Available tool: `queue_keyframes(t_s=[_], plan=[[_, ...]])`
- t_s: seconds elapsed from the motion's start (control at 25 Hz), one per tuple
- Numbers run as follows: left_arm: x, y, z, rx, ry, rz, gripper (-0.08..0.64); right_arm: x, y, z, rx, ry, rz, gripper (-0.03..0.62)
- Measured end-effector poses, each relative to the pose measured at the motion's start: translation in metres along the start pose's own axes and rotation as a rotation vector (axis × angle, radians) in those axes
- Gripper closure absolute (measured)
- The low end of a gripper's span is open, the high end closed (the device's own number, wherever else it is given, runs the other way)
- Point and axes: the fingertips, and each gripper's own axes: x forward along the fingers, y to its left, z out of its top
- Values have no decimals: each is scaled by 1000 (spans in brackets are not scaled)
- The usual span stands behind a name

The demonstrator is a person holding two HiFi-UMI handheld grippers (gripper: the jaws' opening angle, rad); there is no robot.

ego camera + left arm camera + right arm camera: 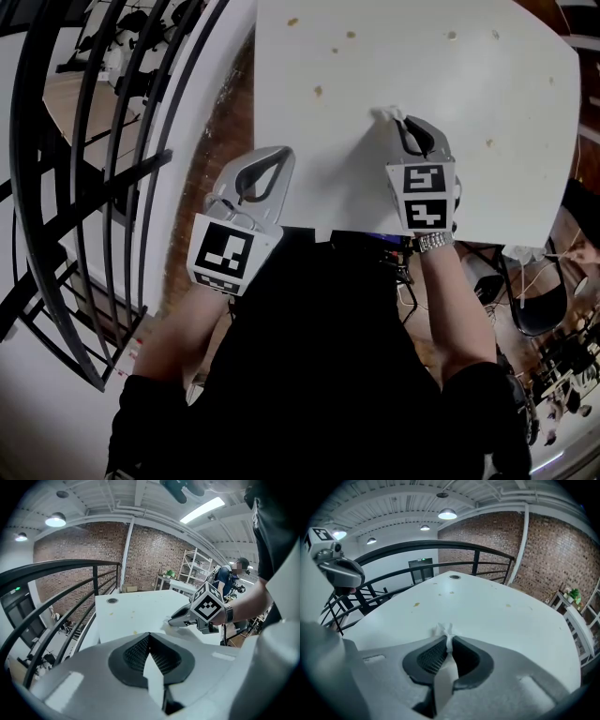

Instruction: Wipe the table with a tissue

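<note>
The left gripper (pixel 272 161) and right gripper (pixel 401 120) have pale grey shells, dark ribbed pads (pixel 430 657) and black-and-white marker cubes (pixel 424 195). The person wears a black short-sleeved top (pixel 328 375) and a metal wristwatch (pixel 434 242).

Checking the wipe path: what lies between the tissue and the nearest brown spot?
Nothing: in the head view, only bare white table separates the tissue from the spot.

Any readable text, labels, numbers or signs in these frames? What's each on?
No words or numbers can be read.
Left cube, right cube: black-and-white square marker patterns only, no text.
Green sign at the dark doorway: too small to read.
</note>
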Motion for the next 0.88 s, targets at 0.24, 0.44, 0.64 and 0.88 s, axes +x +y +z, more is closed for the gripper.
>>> queue_keyframes(t_s=[0.24,0.44,0.64,0.88], plan=[[-4,12,-2,-9,-4,3,548,7,19,14,-24,-6,23,565],[-5,20,-5,-16,-4,1,548,13,32,23,-37,-7,38,566],[-9,29,-8,-21,-8,-6,548,17,46,32,-50,-8,42,565],[-8,36,-7,-21,-17,-19,548,21,57,40,-59,-8,46,566]])
